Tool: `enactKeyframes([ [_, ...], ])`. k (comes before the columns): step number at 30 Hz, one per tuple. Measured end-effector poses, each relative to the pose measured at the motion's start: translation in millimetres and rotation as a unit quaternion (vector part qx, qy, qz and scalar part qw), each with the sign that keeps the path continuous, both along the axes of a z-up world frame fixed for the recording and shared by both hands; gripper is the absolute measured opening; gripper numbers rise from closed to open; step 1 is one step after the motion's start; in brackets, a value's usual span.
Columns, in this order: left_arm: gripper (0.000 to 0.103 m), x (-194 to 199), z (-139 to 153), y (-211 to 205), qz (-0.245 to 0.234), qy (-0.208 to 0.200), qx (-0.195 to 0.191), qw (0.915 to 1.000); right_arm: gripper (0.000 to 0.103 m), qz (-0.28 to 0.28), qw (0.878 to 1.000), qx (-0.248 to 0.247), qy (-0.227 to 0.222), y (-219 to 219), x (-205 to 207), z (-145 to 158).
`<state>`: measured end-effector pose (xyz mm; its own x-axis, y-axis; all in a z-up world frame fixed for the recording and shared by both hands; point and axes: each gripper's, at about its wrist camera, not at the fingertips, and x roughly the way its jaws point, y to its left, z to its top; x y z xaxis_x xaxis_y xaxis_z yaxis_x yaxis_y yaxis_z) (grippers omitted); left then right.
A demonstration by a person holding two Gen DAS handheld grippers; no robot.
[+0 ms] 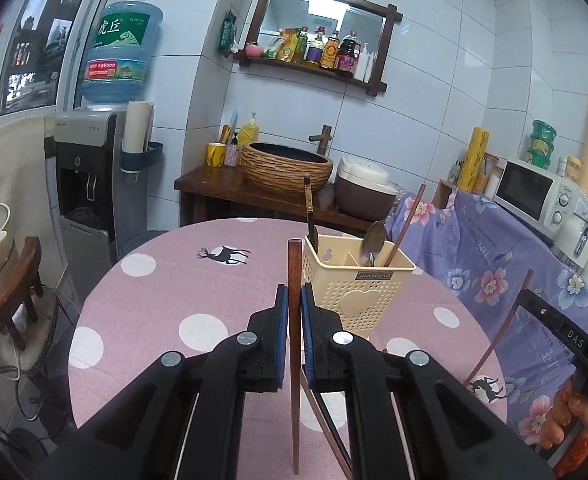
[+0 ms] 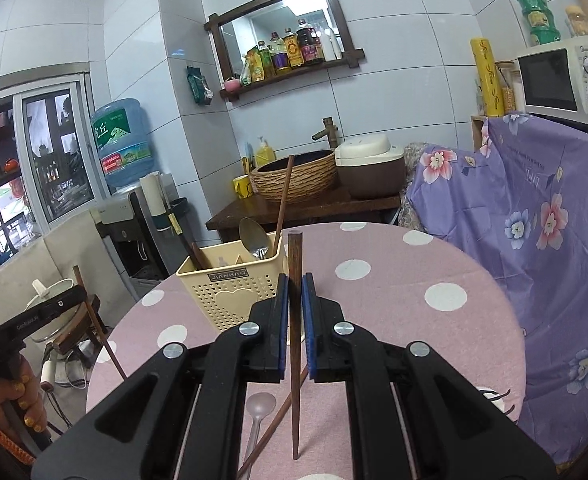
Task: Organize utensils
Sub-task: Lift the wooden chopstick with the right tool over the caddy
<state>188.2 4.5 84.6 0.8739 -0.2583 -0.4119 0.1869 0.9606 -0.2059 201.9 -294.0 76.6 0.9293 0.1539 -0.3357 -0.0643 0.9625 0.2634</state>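
My left gripper (image 1: pixel 294 300) is shut on a brown wooden chopstick (image 1: pixel 294 264), held upright above the pink dotted table (image 1: pixel 166 304). My right gripper (image 2: pixel 294 292) is shut on a second brown chopstick (image 2: pixel 294 256), also upright. A cream perforated utensil basket (image 1: pixel 354 284) stands just right of the left gripper, and the basket (image 2: pixel 230 284) appears left of the right gripper. It holds a metal spoon (image 1: pixel 374 236), a brown chopstick (image 1: pixel 408 220) and a dark-handled utensil (image 1: pixel 309 208). A translucent plastic spoon (image 2: pixel 259 412) and another chopstick (image 2: pixel 274 428) lie on the table under the right gripper.
A purple floral cloth (image 2: pixel 534 208) covers furniture right of the table, with a microwave (image 2: pixel 562 80) on top. Behind the table stands a wooden counter (image 1: pixel 230 188) with a woven basin (image 1: pixel 286 164) and a rice cooker (image 1: pixel 364 188). A water dispenser (image 1: pixel 86 184) stands at the left.
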Motion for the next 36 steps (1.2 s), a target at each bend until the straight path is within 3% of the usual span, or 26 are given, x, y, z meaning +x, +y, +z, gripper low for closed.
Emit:
enactKeyframes([
  [9,0.008,1.8,2.4,-2.5,0.000,-0.006,0.003,1.0000,0.008,0.004,1.000,0.008,0.002,-0.7,4.4,2.5],
  [15,0.008,8.1,19.7,-4.2,-0.010,-0.016,-0.001,0.9998,0.008,0.015,1.000,0.011,-0.010,-3.4,13.0,20.3],
  [19,0.008,20.3,51.3,-8.5,-0.030,-0.033,-0.017,0.9989,0.008,0.039,0.998,0.013,-0.038,2.1,23.1,56.9],
  [24,0.008,43.9,106.9,-18.1,-0.029,-0.088,-0.037,0.9950,0.008,0.049,0.994,0.011,-0.097,16.2,46.7,124.3],
  [29,0.008,73.6,146.3,-29.0,0.002,-0.134,-0.043,0.9901,0.008,0.025,0.990,0.014,-0.138,27.8,76.7,166.5],
  [32,0.008,90.2,147.0,-38.9,0.011,-0.143,-0.036,0.9890,0.008,0.006,0.990,-0.001,-0.142,35.4,95.9,165.5],
  [36,0.008,101.6,121.3,-47.0,0.019,-0.142,-0.030,0.9892,0.008,-0.011,0.991,-0.003,-0.134,39.7,116.5,135.7],
])
